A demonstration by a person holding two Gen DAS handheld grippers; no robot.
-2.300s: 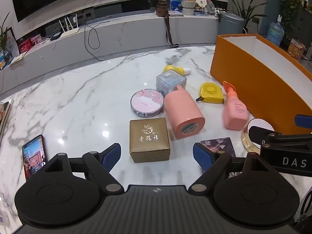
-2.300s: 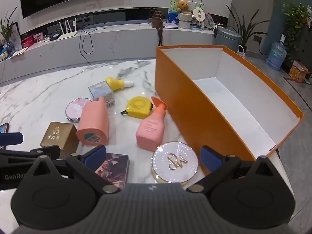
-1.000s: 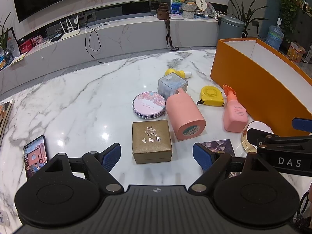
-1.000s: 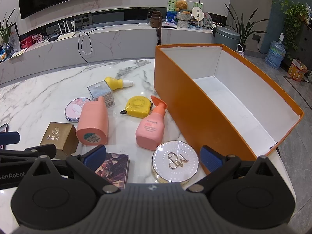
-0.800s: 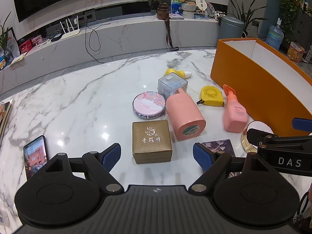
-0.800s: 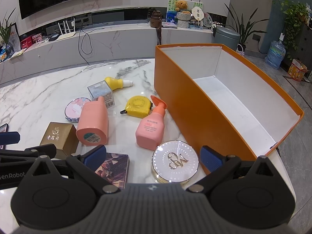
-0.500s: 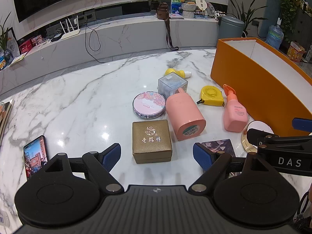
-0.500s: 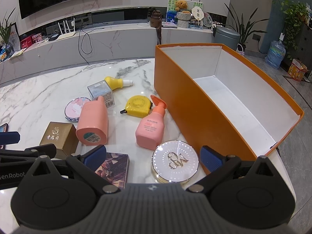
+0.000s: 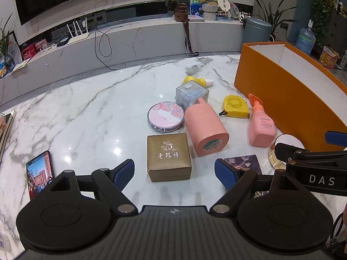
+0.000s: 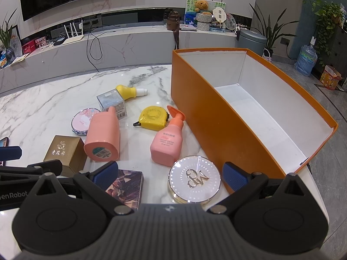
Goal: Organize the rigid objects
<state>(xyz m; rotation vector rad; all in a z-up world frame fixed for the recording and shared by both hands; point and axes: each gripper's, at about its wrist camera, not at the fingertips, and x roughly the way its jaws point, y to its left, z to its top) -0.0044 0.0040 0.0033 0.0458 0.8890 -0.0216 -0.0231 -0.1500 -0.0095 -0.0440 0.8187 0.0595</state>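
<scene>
Several objects lie on the marble table [image 9: 86, 112]: a gold box [image 9: 168, 157], a large pink bottle [image 9: 205, 130] on its side, a pink pump bottle [image 10: 168, 142], a yellow tape measure [image 10: 153, 118], a round pink compact [image 9: 166, 116], a clear cube [image 9: 192, 94], a yellow bottle [image 10: 130, 91], a dark patterned box [image 10: 125, 187] and a round white case [image 10: 194, 178]. An empty orange box [image 10: 216, 125] stands at the right. My left gripper [image 9: 174, 174] is open just before the gold box. My right gripper [image 10: 170, 174] is open, empty, over the round white case.
A phone [image 9: 39, 173] lies at the table's left edge. Behind the table runs a low marble shelf [image 9: 130, 41] with a router, cables and ornaments. A grey bin [image 10: 252, 40] and plants stand at the back right.
Both grippers pulled back slightly over the first second, then held still. No object has moved.
</scene>
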